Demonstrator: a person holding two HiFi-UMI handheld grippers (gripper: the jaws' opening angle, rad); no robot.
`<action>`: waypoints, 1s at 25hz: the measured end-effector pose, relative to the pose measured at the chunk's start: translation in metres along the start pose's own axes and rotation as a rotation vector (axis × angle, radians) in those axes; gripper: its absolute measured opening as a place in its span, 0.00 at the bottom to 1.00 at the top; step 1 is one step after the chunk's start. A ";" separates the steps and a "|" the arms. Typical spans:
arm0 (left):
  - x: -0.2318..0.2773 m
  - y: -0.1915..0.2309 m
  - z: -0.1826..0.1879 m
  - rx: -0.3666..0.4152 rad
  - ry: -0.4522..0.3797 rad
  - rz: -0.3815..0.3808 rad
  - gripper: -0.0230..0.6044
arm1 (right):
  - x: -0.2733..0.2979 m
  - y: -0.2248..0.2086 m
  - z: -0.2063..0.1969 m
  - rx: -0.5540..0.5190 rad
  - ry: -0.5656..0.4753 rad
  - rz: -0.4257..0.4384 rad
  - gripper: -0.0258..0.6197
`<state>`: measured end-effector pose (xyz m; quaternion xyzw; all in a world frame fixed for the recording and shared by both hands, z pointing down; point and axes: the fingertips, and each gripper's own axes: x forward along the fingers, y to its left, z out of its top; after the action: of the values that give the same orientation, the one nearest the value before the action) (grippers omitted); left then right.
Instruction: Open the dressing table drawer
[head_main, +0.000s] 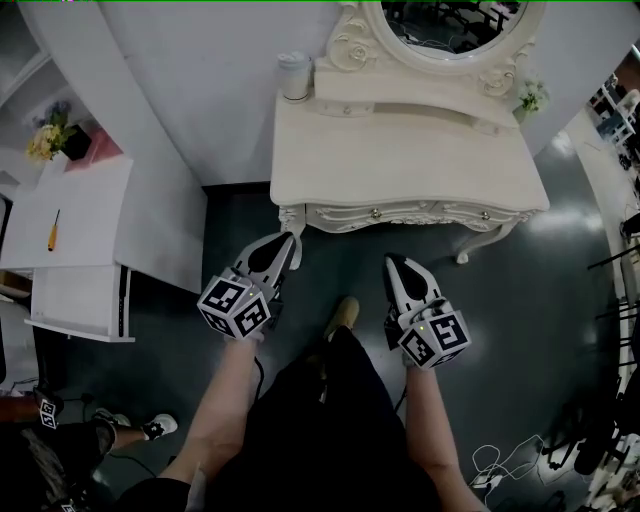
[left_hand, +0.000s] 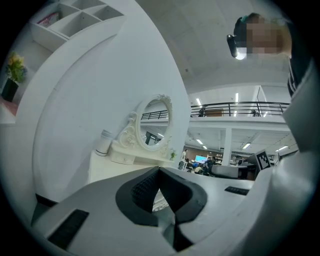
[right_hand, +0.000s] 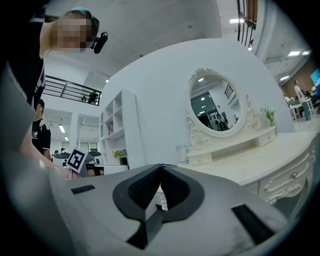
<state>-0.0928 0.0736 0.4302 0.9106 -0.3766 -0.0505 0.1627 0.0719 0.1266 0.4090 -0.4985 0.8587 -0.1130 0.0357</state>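
**Item:** dressing table (head_main: 410, 150), cream, upper centre of head view. Drawer (head_main: 425, 214) in front apron, shut, small knobs (head_main: 375, 213).
**Tools:** L gripper (head_main: 288, 242) & R gripper (head_main: 392, 262), lower centre, short of apron, not touching.
**Claws:** both w/ tips together, nothing held.
**Step (est.):** approach.
**Rec.:** spread one claw before a knob, go in level, pinch it, pull straight back.
**Writing:** none legible; only square markers on cubes (head_main: 235, 305).

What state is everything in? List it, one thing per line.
Dressing table drawer: shut.
Left gripper: shut, empty.
Right gripper: shut, empty.
White canister: upright on the tabletop.
Screwdriver: lying flat on the side desk.
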 end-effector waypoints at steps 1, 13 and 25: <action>0.003 0.004 0.002 0.001 -0.003 0.008 0.05 | 0.006 -0.003 0.001 -0.001 0.000 0.008 0.05; 0.081 0.047 0.008 0.010 0.027 0.022 0.05 | 0.078 -0.072 0.008 0.042 -0.004 0.035 0.05; 0.190 0.099 0.031 0.019 0.031 0.018 0.05 | 0.174 -0.149 0.022 0.047 0.041 0.080 0.05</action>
<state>-0.0309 -0.1333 0.4396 0.9093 -0.3828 -0.0314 0.1604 0.1149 -0.0988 0.4306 -0.4603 0.8756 -0.1420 0.0343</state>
